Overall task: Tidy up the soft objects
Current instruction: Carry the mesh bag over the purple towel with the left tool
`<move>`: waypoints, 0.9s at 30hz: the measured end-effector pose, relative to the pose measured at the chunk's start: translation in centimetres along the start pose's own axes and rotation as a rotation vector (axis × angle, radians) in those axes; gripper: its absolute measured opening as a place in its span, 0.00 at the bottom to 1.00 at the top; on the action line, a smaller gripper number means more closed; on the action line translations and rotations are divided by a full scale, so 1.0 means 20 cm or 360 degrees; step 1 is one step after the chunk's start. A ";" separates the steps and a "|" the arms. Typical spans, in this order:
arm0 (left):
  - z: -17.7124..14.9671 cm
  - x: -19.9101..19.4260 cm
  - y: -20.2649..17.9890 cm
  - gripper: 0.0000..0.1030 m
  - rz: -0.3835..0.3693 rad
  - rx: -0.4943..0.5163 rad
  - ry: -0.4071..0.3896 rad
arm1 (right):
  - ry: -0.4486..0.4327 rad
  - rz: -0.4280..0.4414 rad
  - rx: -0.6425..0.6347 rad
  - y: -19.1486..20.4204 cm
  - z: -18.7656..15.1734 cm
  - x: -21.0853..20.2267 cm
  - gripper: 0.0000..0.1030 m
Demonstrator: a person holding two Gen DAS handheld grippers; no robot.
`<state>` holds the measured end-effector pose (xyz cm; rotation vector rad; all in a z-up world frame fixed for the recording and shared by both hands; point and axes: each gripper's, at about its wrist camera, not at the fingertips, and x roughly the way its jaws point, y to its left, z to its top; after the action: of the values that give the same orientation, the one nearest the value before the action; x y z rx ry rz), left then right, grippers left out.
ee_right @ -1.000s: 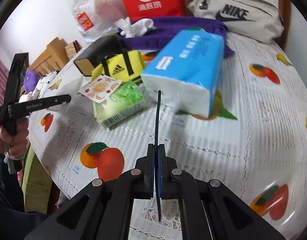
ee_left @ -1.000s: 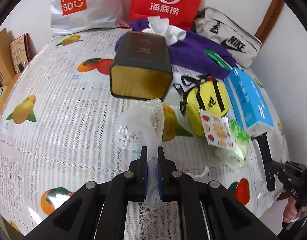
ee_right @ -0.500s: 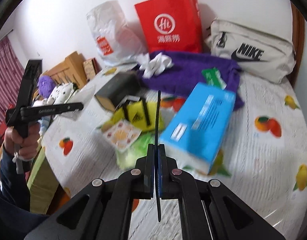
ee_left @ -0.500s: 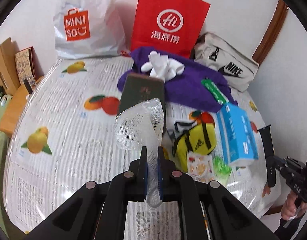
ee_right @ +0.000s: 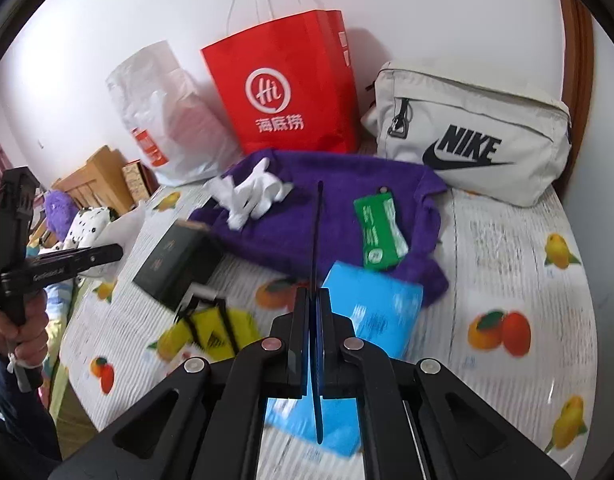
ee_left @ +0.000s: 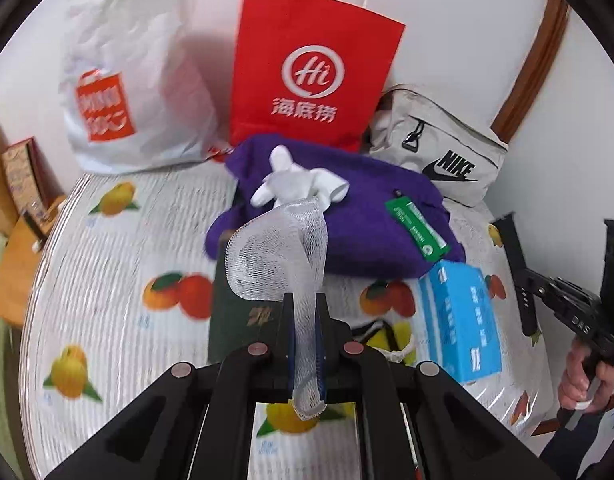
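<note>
- Left gripper (ee_left: 305, 320): jaws pinched together on a strip of white mesh netting (ee_left: 283, 248). The netting stands up out of the jaws and curls over in a loop, off the table.
- Right gripper (ee_right: 315, 312): jaws closed flat on a thin dark blade-like strip (ee_right: 317, 232), seen edge-on, sticking out forward beyond the fingertips. What the strip is, cannot tell.
- Table (ee_right: 507, 248): covered in a white cloth printed with oranges and lemons.
- Far edge, against the wall: white plastic bag (ee_left: 135, 92) toward the left, red paper bag (ee_left: 311, 68) in the middle, grey pouch (ee_right: 471, 136) toward the right.
- Just in front of the red bag: purple towel (ee_right: 331, 208), spread flat. A crumpled white cloth (ee_right: 251, 194) lies on its left part and a green packet (ee_right: 379, 232) on its right part.
- Nearer than the towel: dark box (ee_right: 175, 264) at the towel's left end, touching or overlapping it; blue tissue pack (ee_right: 375, 308) at the towel's near right corner; small yellow bag (ee_right: 211, 328) with black straps, just beside the box.
- Person's hand (ee_right: 23, 332) grips the left tool's handle beyond the table's left edge.
</note>
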<state>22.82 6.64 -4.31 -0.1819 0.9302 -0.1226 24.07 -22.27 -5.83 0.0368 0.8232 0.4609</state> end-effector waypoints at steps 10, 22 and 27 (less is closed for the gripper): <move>0.28 0.29 -0.07 0.08 -0.0092 0.0041 0.0089 | 0.0019 -0.0001 0.0044 -0.07 0.25 0.26 0.03; 0.45 0.65 -0.14 0.08 -0.0137 0.0074 0.0236 | 0.0168 -0.0009 0.0086 -0.20 0.40 0.60 0.03; 0.48 0.79 -0.14 0.08 -0.0105 0.0073 0.0297 | 0.0239 0.0000 0.0099 -0.22 0.41 0.73 0.03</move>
<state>39.78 2.07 -10.46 -0.1604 1.1064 -0.2248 40.22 -19.04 -11.33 0.0606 0.9851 0.4419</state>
